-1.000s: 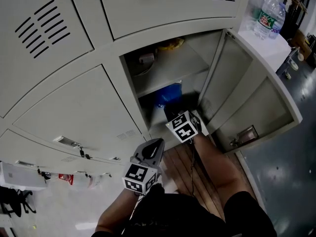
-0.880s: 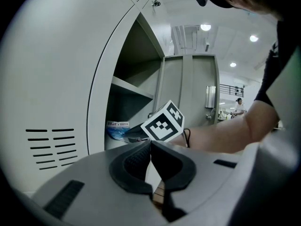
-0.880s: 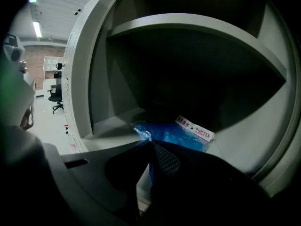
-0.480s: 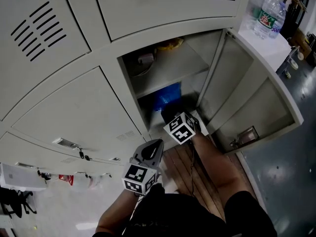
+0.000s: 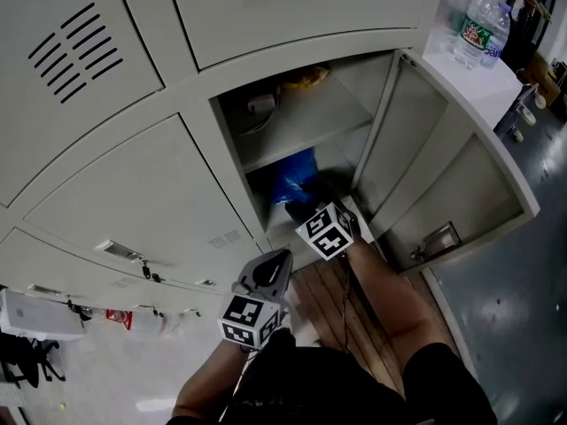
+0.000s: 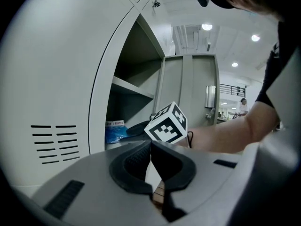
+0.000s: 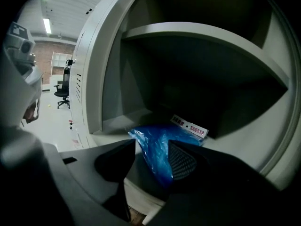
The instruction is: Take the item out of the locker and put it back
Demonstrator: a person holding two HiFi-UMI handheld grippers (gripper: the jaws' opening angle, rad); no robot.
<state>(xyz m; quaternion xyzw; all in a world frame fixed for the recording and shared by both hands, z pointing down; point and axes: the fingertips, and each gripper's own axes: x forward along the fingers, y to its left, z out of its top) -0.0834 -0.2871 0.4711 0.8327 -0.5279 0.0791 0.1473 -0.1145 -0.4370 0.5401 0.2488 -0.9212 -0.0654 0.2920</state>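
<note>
A blue plastic bag (image 5: 291, 179) with a white label (image 7: 189, 126) lies on the floor of the open locker's lower compartment (image 5: 266, 204). My right gripper (image 5: 312, 205) reaches into that compartment, its marker cube just outside the opening. Its jaws are opening. The front end of the blue bag (image 7: 157, 147) sits between them, and the pads do not press on it. My left gripper (image 5: 276, 259) hangs lower, in front of the closed locker doors, shut with nothing in it. In the left gripper view its pads (image 6: 141, 159) meet at the tips.
The locker door (image 5: 443, 175) stands swung open to the right. The upper shelf (image 5: 310, 118) holds a yellow thing (image 5: 306, 80) and a pale object (image 5: 259, 109). Water bottles (image 5: 483, 25) stand on a white top at far right. A wooden strip (image 5: 328, 299) lies below the locker.
More of the blue bag shows in the lower compartment, lying a little further left. The right gripper's cube has shifted slightly. The left gripper has stayed put.
</note>
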